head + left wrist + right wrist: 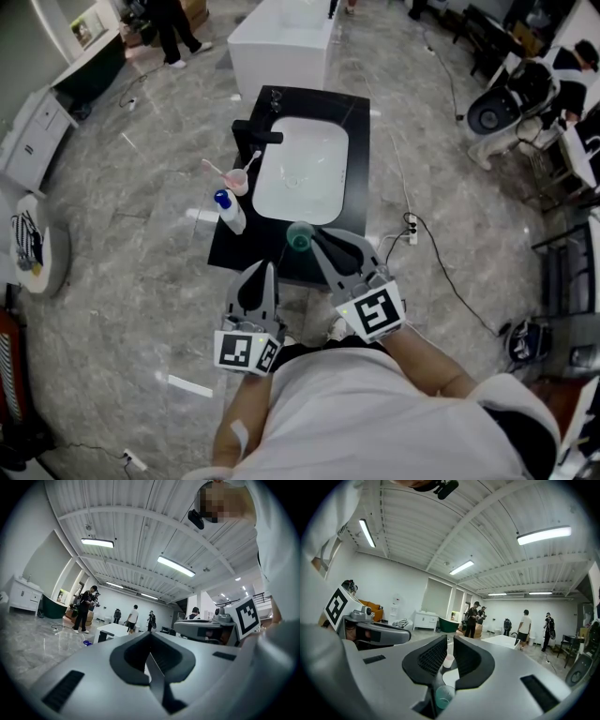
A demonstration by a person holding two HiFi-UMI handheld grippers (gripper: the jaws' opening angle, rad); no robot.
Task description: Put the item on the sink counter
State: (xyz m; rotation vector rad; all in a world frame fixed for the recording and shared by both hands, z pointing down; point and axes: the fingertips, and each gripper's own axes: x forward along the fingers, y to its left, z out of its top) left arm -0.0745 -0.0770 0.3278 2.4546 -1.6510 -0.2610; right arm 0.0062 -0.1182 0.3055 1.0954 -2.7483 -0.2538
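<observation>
Risks: left hand-held gripper point(268, 269) has jaws together and empty, so it is no backstop if the cup tips. Teal cup point(300, 234) appears to stand on worktop point(357, 159) near front edge, just by tip of right hand-held gripper point(317, 240), whose jaws are nearly together with nothing clamped (cup shows beneath the slit). A careless pull-back could clip the rim and send cup off the edge or into basin point(300, 173).

Around: white bottle point(230, 212) and pink cup point(236, 180) left of basin, apart from teal cup. Floor cable point(441, 262) at right, nothing blocking.

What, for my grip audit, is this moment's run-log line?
left gripper shut, empty | right gripper shut on teal cup | cup over sink counter front
</observation>
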